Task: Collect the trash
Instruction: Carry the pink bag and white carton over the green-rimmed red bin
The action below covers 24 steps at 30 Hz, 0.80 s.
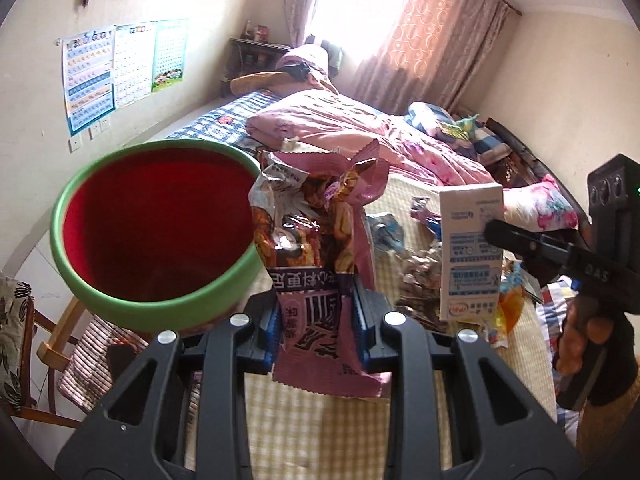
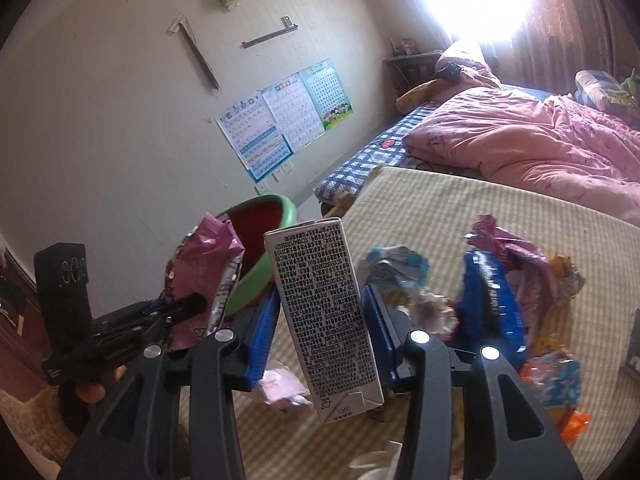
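My left gripper (image 1: 318, 312) is shut on a pink snack wrapper (image 1: 320, 248), held upright above the bed beside a green bin with a red inside (image 1: 156, 228). In the right wrist view the same wrapper (image 2: 204, 276) and left gripper (image 2: 192, 304) appear at the left, in front of the bin (image 2: 260, 240). My right gripper (image 2: 320, 316) is shut on a white milk carton (image 2: 324, 312), lifted off the mat. That carton (image 1: 470, 252) shows at the right of the left wrist view, pinched by the right gripper (image 1: 496, 232).
More wrappers (image 2: 492, 300) lie piled on the checked yellow mat (image 2: 460, 208). A pink quilt (image 1: 360, 128) covers the far bed. A wooden chair (image 1: 52, 344) stands below the bin. A gloved hand (image 1: 588, 344) holds the right gripper.
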Each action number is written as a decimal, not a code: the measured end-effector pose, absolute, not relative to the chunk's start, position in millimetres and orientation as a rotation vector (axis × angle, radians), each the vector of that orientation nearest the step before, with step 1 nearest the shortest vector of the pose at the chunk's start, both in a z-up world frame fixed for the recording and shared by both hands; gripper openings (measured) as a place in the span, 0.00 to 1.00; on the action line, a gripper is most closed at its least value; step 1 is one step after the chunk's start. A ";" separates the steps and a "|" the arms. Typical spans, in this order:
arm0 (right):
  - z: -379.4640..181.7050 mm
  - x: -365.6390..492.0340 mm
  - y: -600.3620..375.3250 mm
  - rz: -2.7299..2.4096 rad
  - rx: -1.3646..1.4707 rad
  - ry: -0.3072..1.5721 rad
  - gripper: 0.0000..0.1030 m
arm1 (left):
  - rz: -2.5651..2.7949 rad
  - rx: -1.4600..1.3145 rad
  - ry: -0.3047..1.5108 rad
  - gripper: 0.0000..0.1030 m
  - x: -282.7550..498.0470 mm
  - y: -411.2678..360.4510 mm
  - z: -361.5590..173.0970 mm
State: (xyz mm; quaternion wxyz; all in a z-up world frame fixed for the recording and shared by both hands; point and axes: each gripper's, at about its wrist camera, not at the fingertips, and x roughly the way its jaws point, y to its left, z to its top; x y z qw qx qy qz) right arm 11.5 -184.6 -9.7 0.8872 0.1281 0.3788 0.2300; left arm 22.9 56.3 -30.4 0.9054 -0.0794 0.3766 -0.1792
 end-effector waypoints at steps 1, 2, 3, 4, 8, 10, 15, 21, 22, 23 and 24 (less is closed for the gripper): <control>-9.7 12.7 -179.0 0.484 0.270 0.789 0.41 | -0.365 -0.163 0.775 0.27 25.1 60.2 -30.1; -9.1 14.5 -170.5 0.493 0.270 0.792 0.41 | -0.362 -0.162 0.773 0.27 26.8 64.3 -29.3; -9.5 15.6 -164.1 0.499 0.268 0.794 0.41 | -0.358 -0.160 0.771 0.27 28.5 68.2 -29.4; -10.2 16.5 -157.8 0.506 0.266 0.796 0.41 | -0.353 -0.159 0.770 0.27 30.9 72.8 -29.5; -8.8 23.5 -130.1 0.531 0.259 0.802 0.41 | -0.324 -0.161 0.778 0.27 41.5 92.5 -32.1; -9.8 27.6 -118.2 0.540 0.257 0.805 0.41 | -0.311 -0.164 0.785 0.27 44.5 101.8 -34.8; -14.3 42.3 -88.7 0.552 0.262 0.819 0.41 | -0.288 -0.166 0.794 0.27 54.6 124.8 -38.8; -21.8 64.2 -54.6 0.563 0.270 0.840 0.41 | -0.274 -0.160 0.814 0.27 67.4 148.8 -44.5; -23.3 66.9 -50.8 0.562 0.272 0.845 0.41 | -0.272 -0.160 0.823 0.27 70.0 152.9 -46.8; -25.3 71.0 -45.6 0.560 0.275 0.852 0.41 | -0.270 -0.161 0.827 0.27 71.2 156.6 -48.6; -27.2 74.7 -41.7 0.558 0.278 0.858 0.41 | -0.271 -0.161 0.831 0.28 72.6 159.4 -50.0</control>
